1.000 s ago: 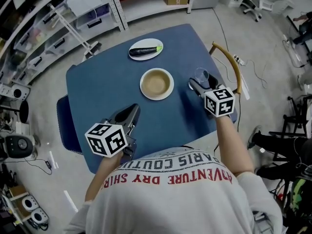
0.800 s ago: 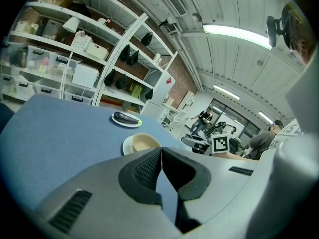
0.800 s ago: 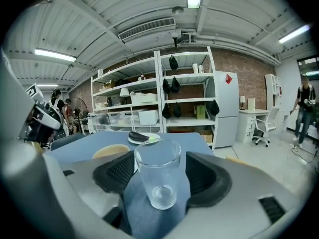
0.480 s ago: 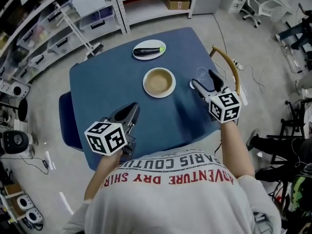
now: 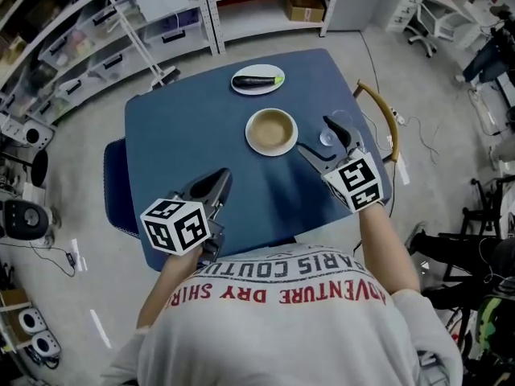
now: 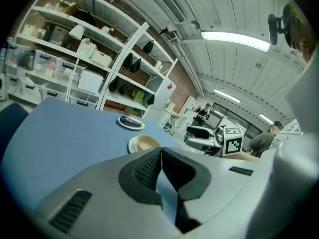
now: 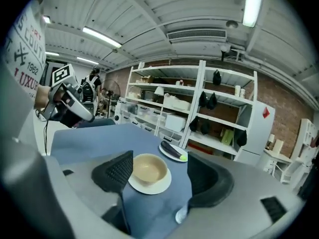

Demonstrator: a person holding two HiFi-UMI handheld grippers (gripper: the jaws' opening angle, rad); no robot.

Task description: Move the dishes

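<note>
A tan bowl (image 5: 271, 129) sits on a white saucer (image 5: 271, 148) at the middle of the blue table (image 5: 177, 135). Behind it lies a white plate (image 5: 257, 81) with a dark eggplant (image 5: 256, 79) on it. A clear glass (image 5: 331, 135) stands to the right of the bowl. My right gripper (image 5: 319, 138) hovers open just right of the bowl, its jaws framing the bowl (image 7: 148, 169) in the right gripper view. My left gripper (image 5: 219, 182) is shut and empty above the table's near left part. The left gripper view shows the bowl (image 6: 145, 142) and plate (image 6: 131, 123) far ahead.
Metal shelving (image 5: 121, 22) with bins runs along the far side of the room. A wooden chair back (image 5: 378, 111) curves at the table's right edge. A dark blue chair seat (image 5: 117, 195) sits at the table's left. Cables (image 5: 418, 135) lie on the floor.
My right gripper has opened and swung left from beside the glass toward the bowl. The left gripper has stayed where it was.
</note>
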